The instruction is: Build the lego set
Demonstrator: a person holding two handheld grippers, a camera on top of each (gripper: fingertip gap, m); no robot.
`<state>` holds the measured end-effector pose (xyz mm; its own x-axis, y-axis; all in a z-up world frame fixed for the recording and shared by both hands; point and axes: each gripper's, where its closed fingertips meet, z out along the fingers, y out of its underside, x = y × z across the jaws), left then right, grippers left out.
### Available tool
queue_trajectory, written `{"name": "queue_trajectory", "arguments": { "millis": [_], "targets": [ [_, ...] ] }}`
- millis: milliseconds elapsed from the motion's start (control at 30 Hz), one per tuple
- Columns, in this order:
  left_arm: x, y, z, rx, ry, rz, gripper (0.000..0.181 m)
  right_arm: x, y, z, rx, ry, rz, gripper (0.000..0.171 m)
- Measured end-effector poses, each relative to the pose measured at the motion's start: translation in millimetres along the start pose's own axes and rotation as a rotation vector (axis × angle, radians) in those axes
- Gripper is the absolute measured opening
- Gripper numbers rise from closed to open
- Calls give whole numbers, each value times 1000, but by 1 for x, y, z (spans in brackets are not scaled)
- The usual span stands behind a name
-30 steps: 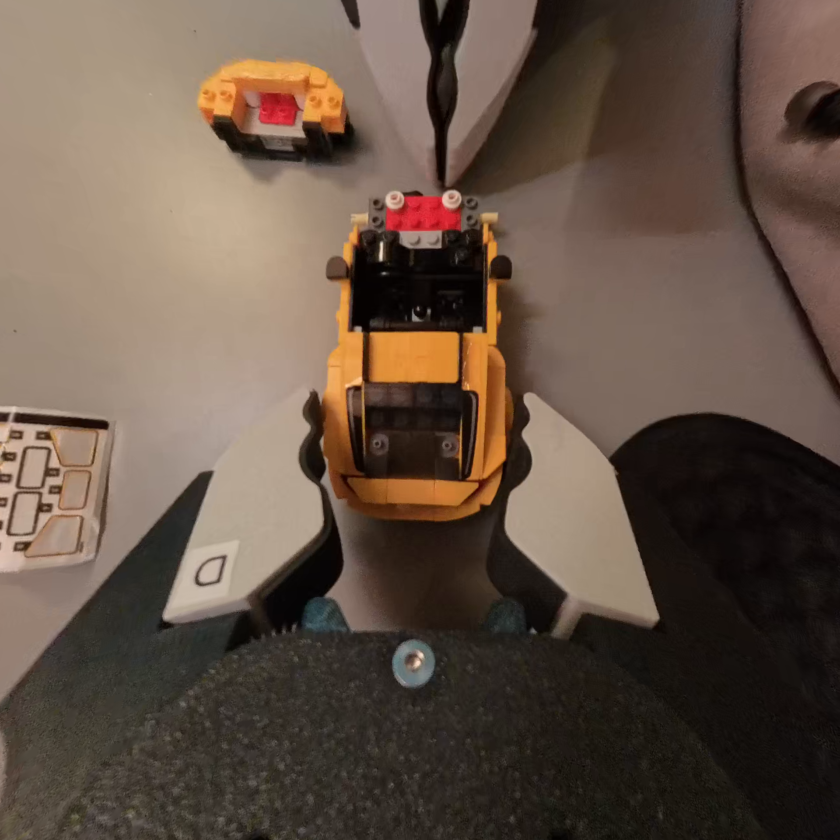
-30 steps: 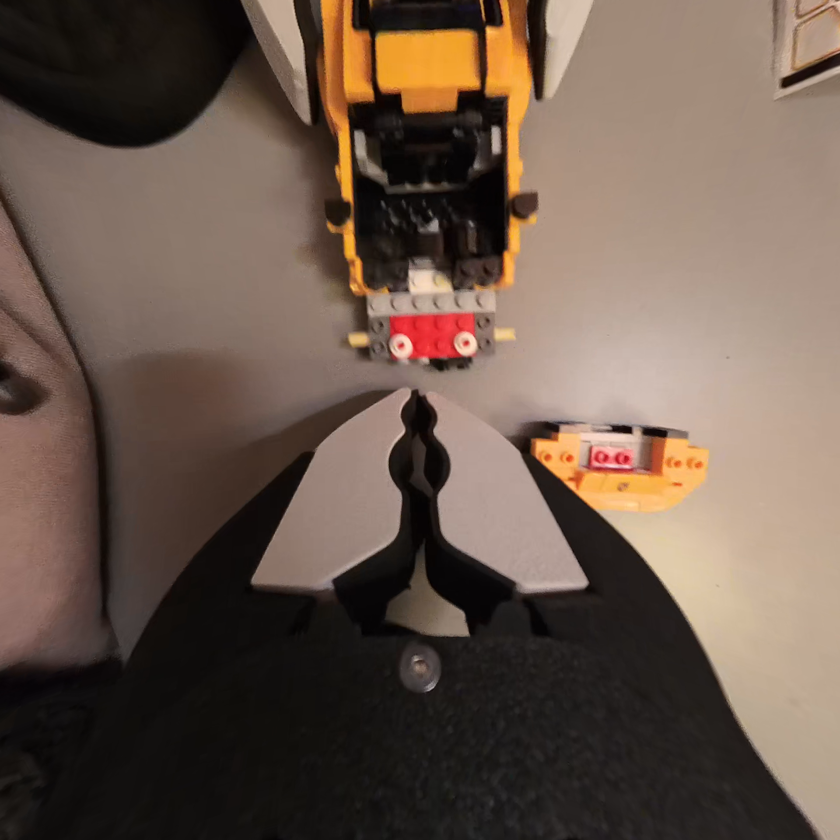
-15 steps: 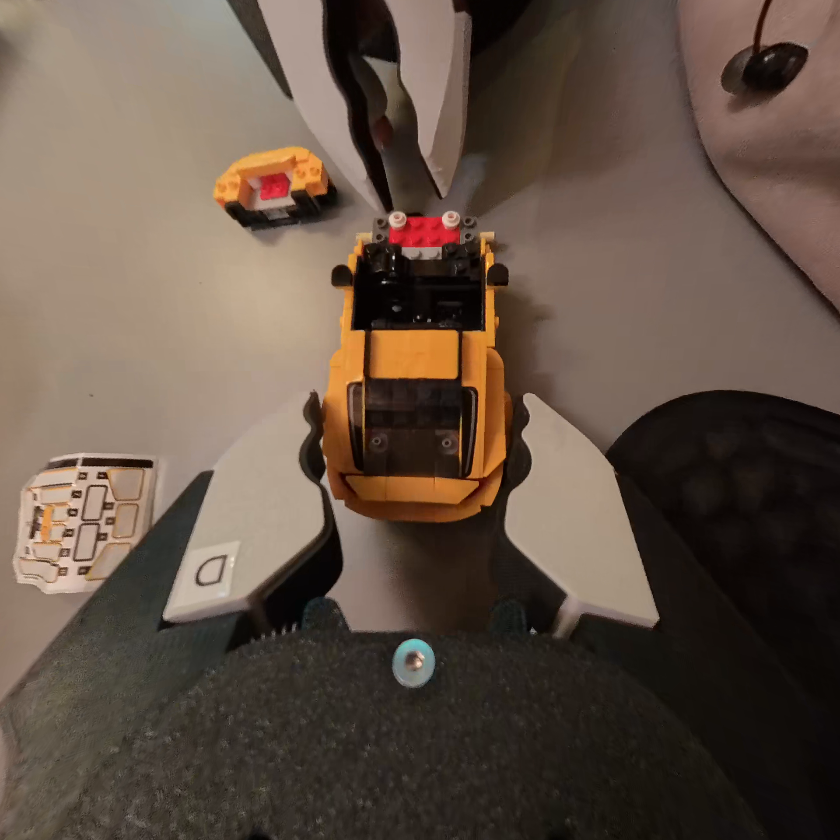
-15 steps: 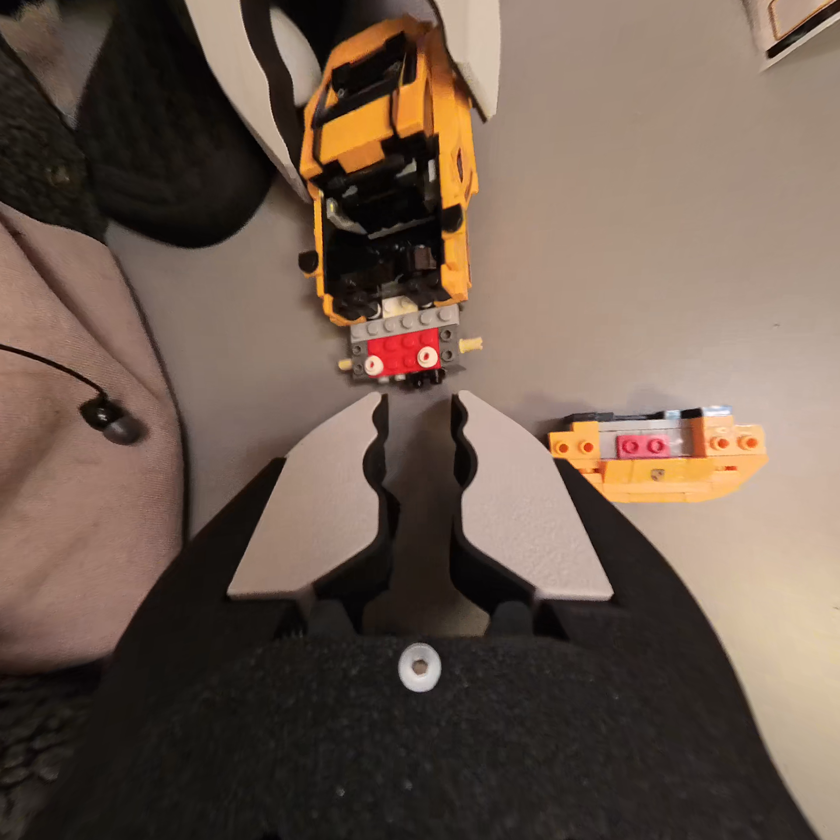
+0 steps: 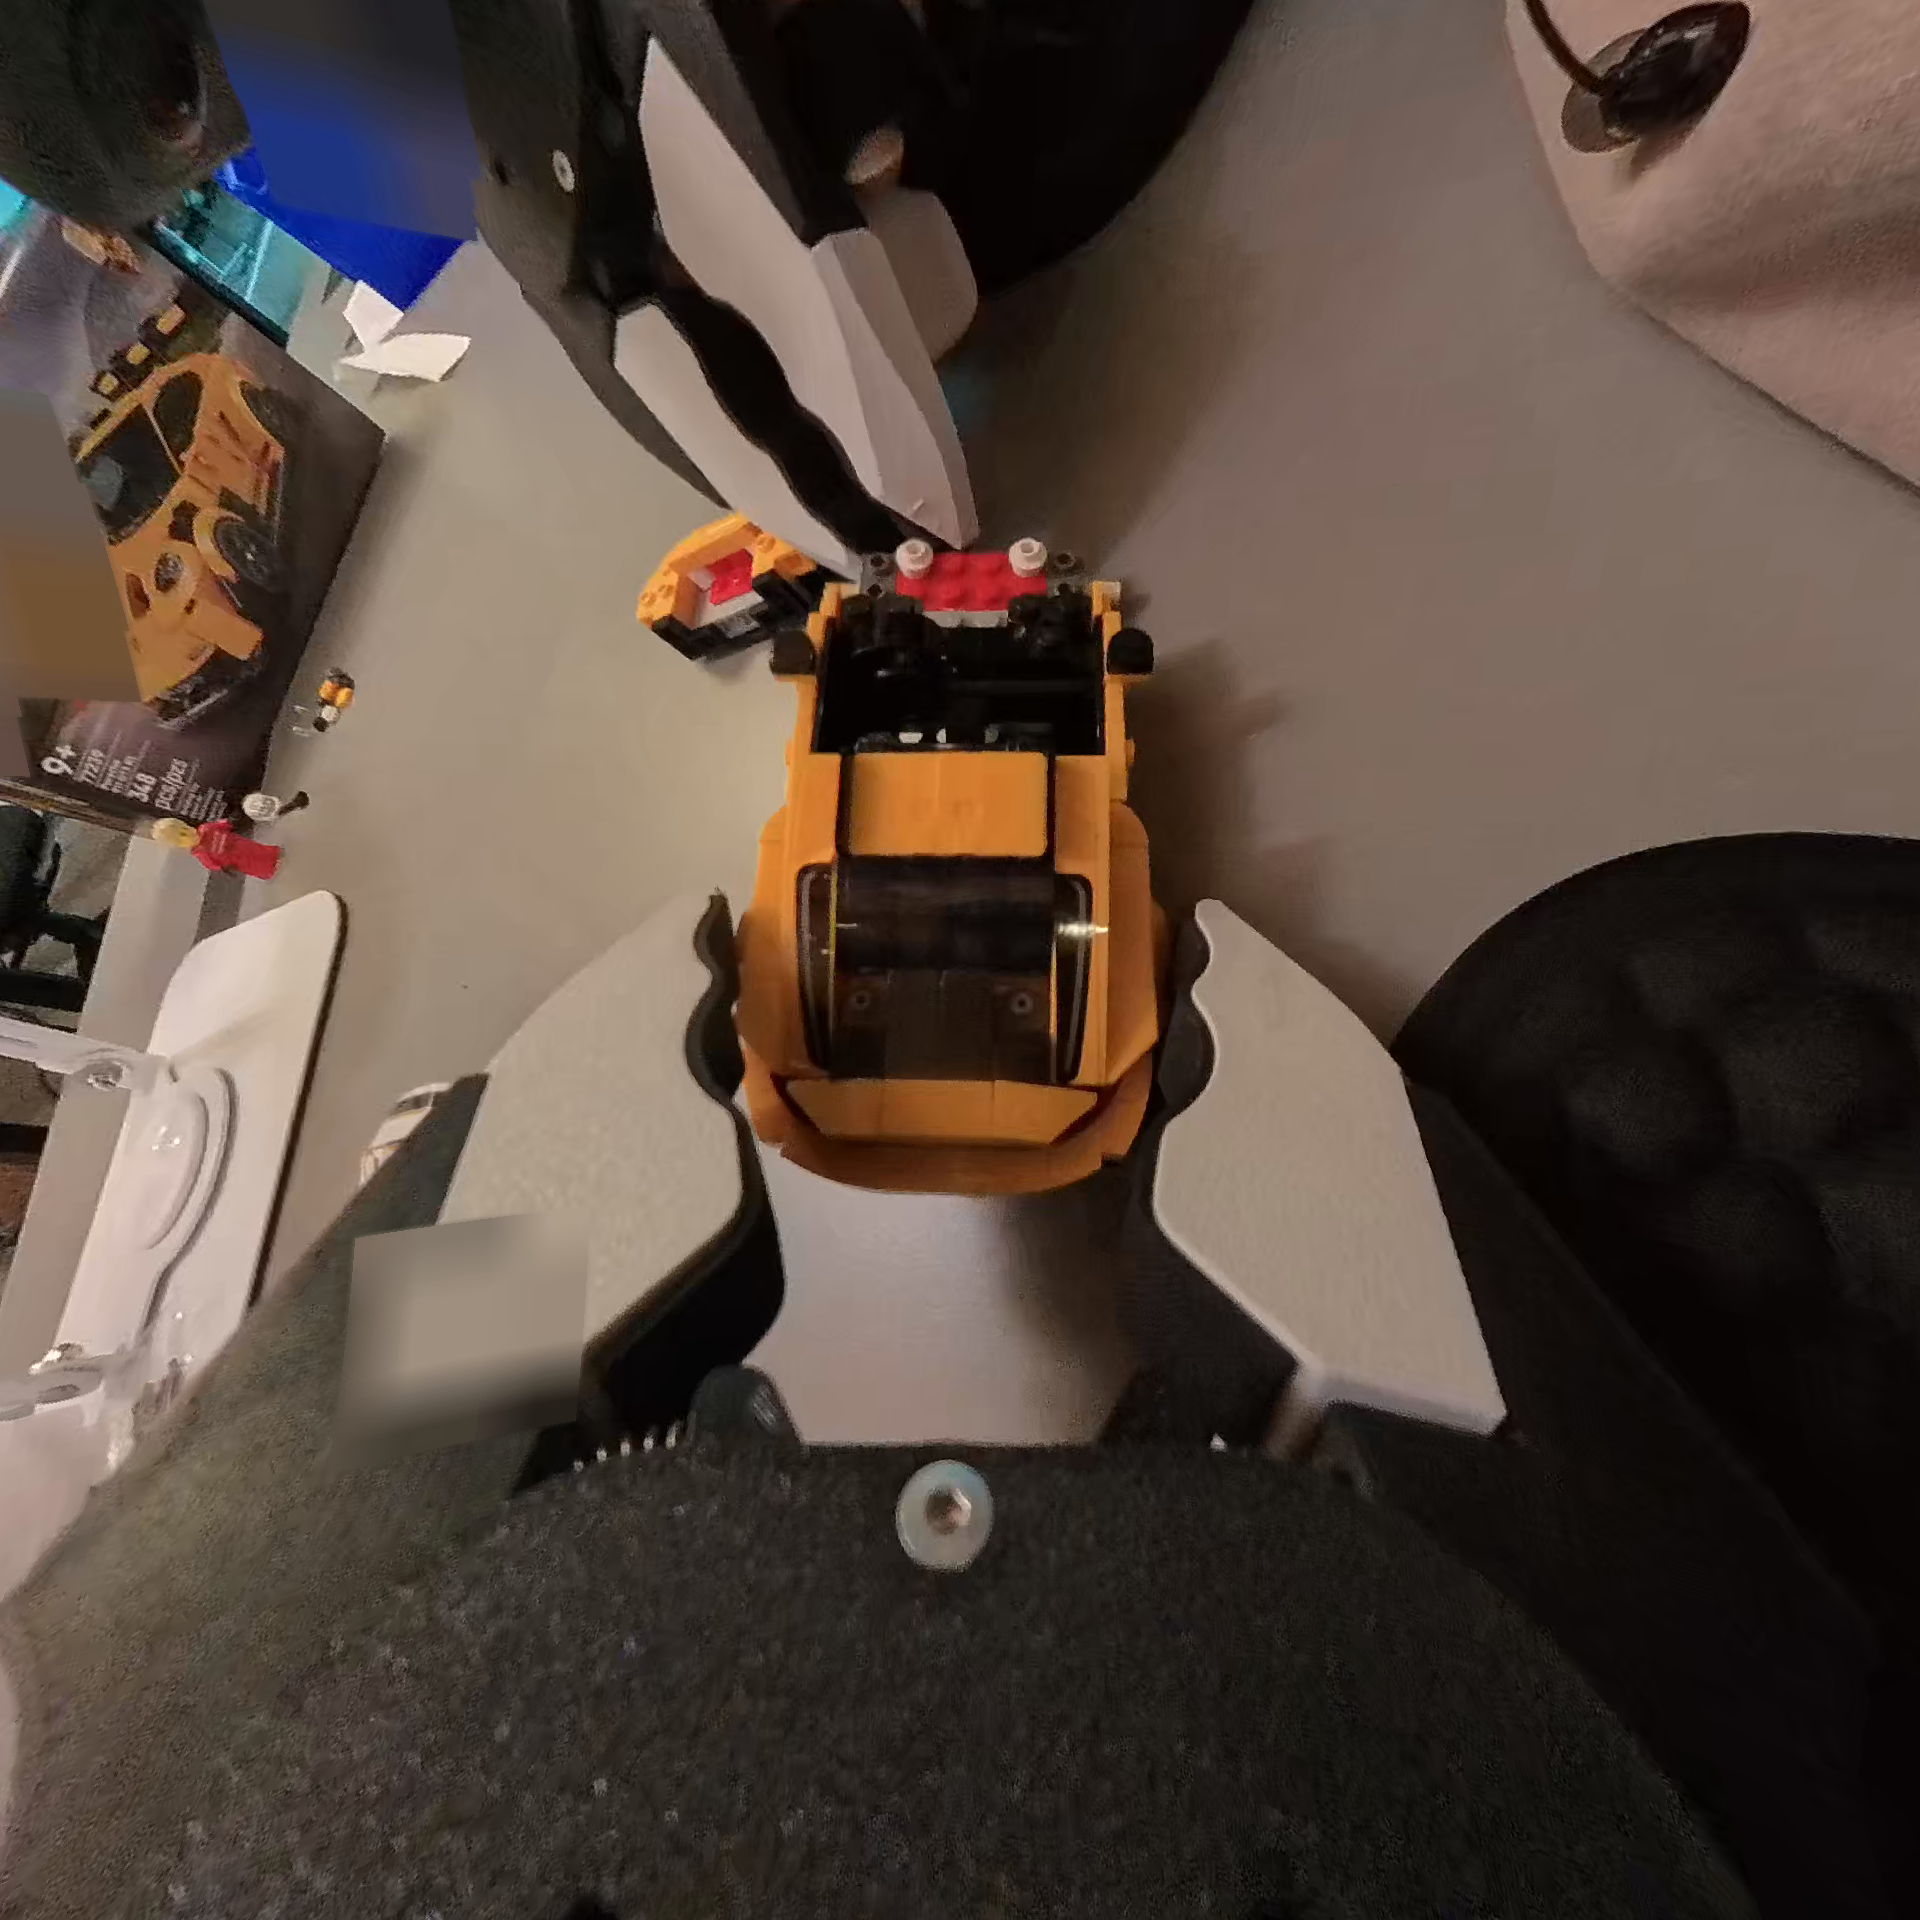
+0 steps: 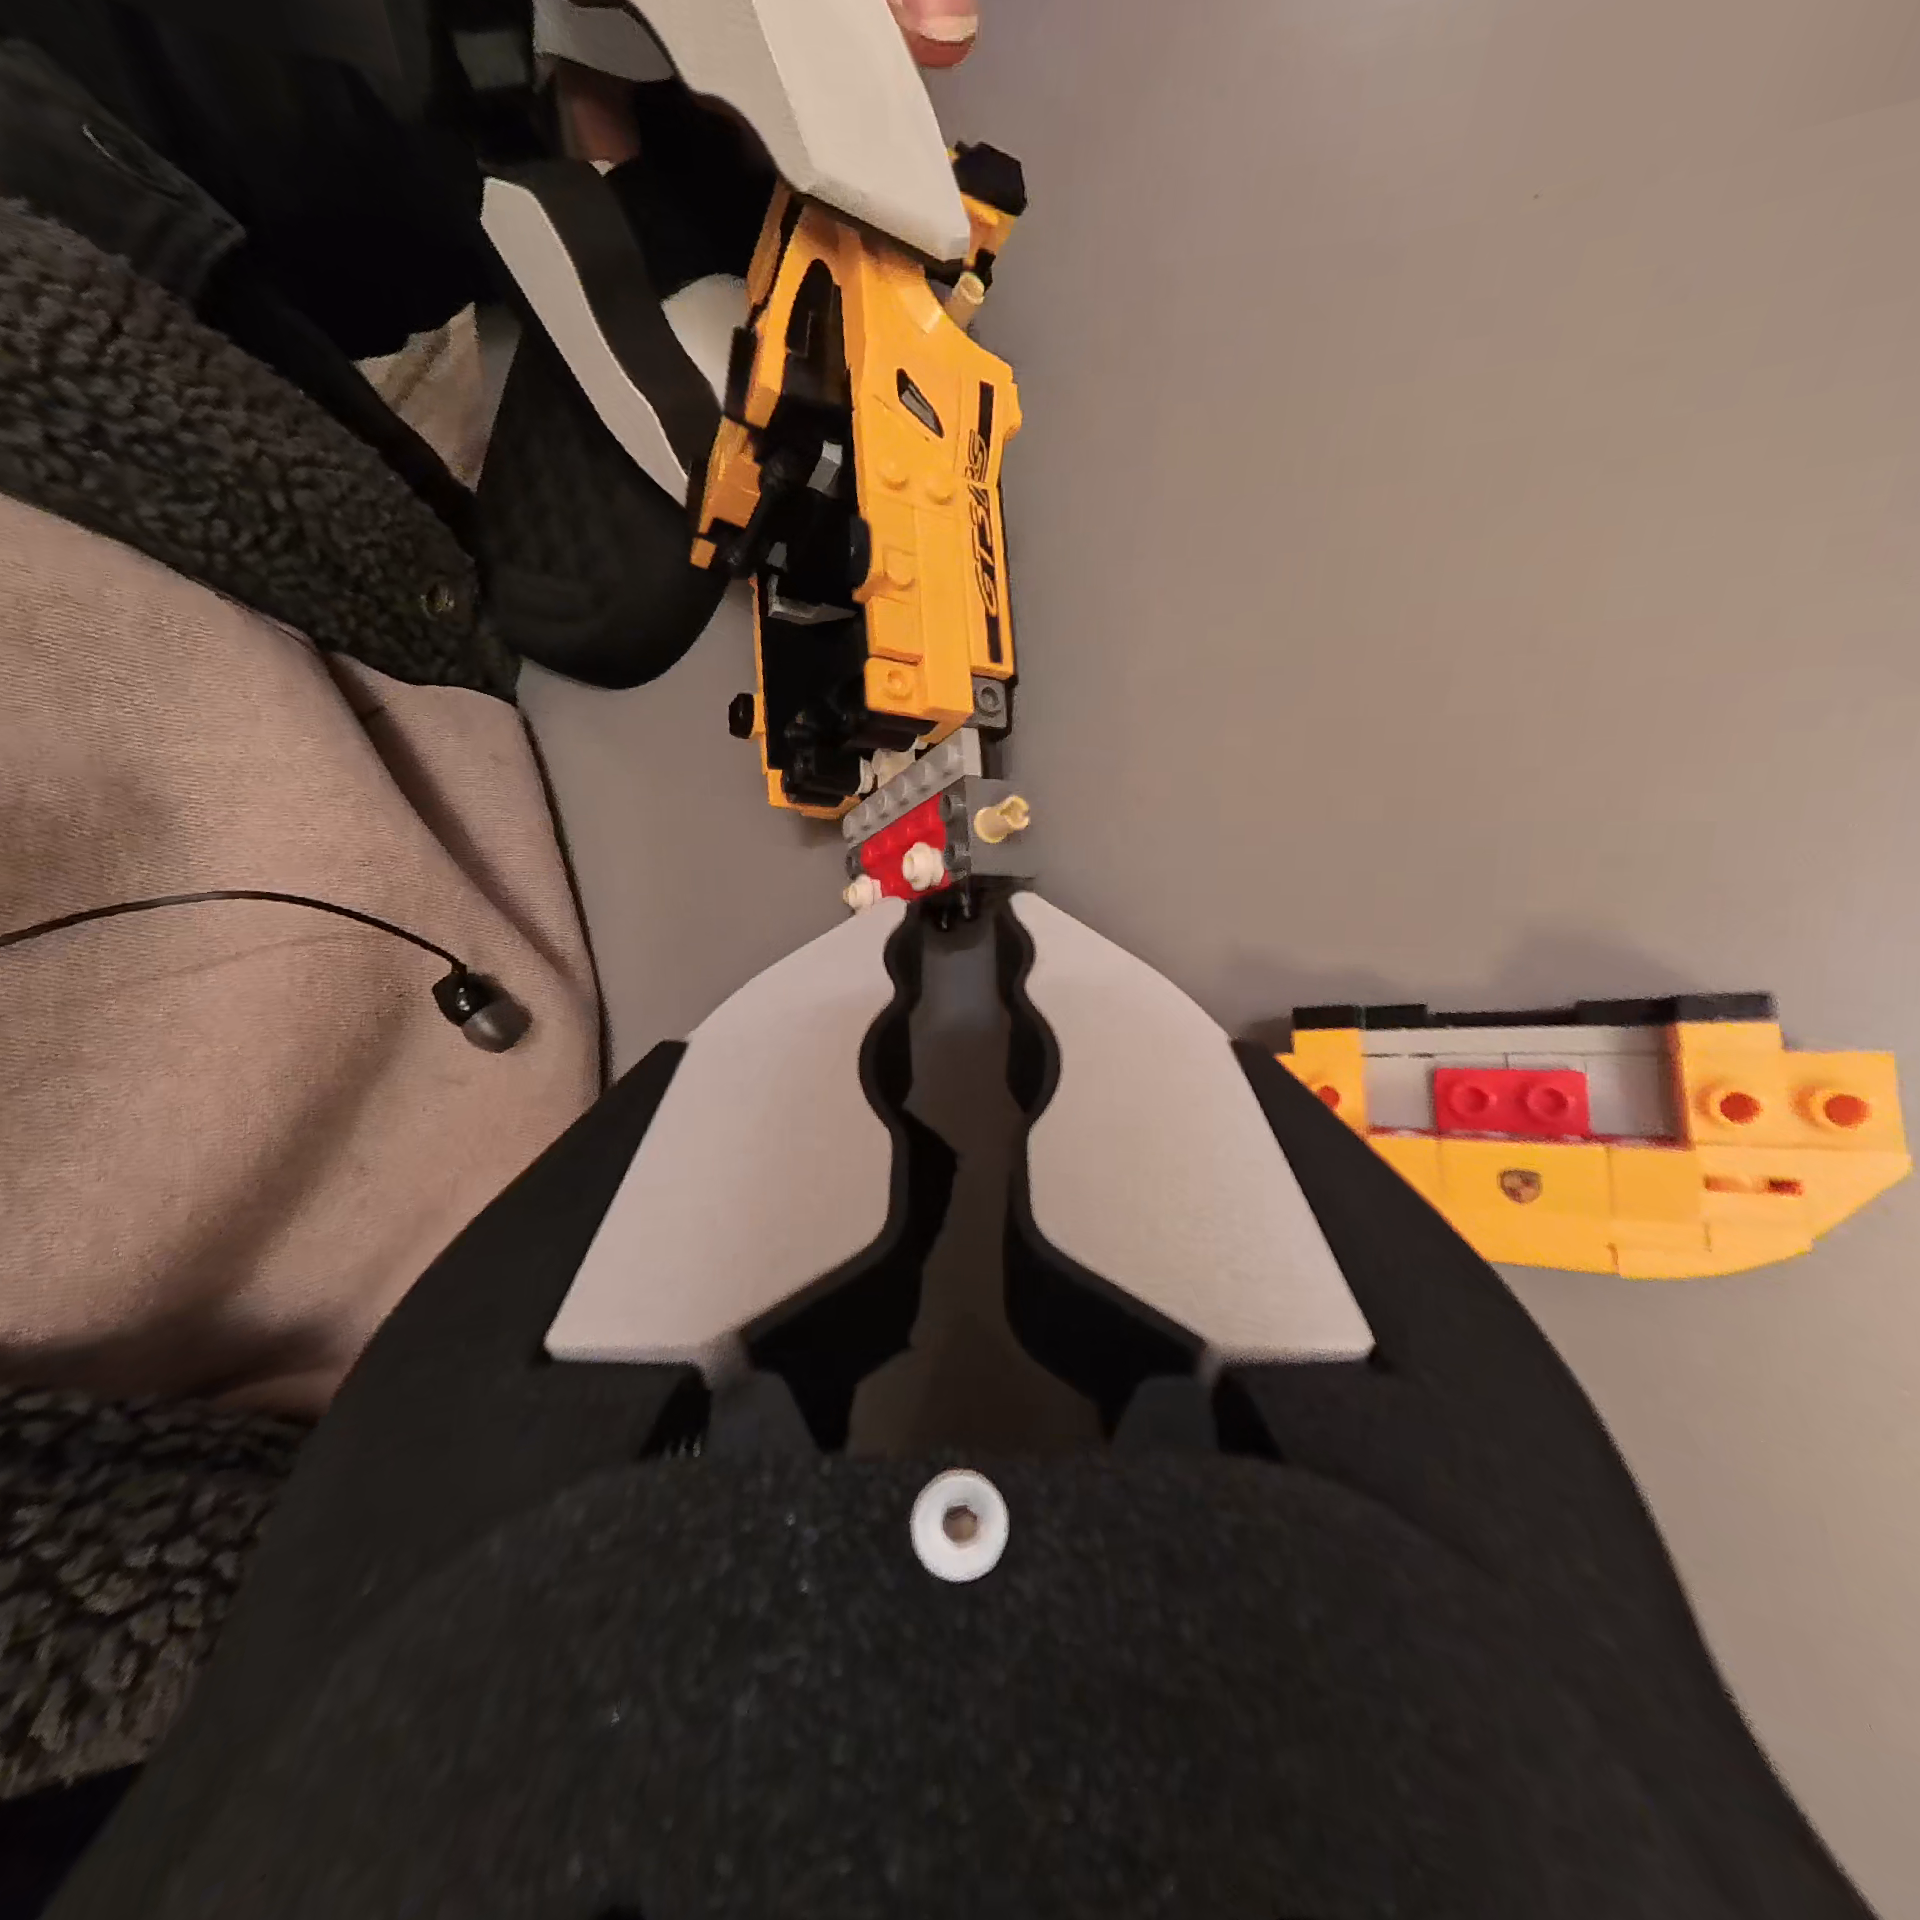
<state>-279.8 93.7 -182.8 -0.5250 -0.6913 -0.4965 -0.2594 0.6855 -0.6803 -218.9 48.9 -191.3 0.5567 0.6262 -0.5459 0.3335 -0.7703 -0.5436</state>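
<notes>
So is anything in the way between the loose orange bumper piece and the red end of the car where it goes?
Yes. The right gripper sits right at the car's red studded end, its tips apart around a black bit there. The bumper piece lies beside it on the table, untouched.

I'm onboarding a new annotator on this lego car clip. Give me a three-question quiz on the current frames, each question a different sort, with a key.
1. True or false: the left tool is shut on the yellow car body.
2. Multiple choice: the right tool has its tips at the car's A) windscreen end B) red-brick end C) side stripe.
3. Fill in: the loose yellow bumper section lies on the ___ table.

Key: 1 true; 2 B; 3 grey.
</notes>
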Motion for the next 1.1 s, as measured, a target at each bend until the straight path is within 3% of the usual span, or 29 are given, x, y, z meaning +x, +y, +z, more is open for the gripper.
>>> {"name": "queue_trajectory", "arguments": {
  "millis": [667,1100],
  "targets": [
    [1,0,-2,22,10,-28,80,-6,-1,-8,21,-238,152,8],
    [-8,17,-9,5,11,-154,80,-1,0,-19,44,-203,159,7]
  ]
}}
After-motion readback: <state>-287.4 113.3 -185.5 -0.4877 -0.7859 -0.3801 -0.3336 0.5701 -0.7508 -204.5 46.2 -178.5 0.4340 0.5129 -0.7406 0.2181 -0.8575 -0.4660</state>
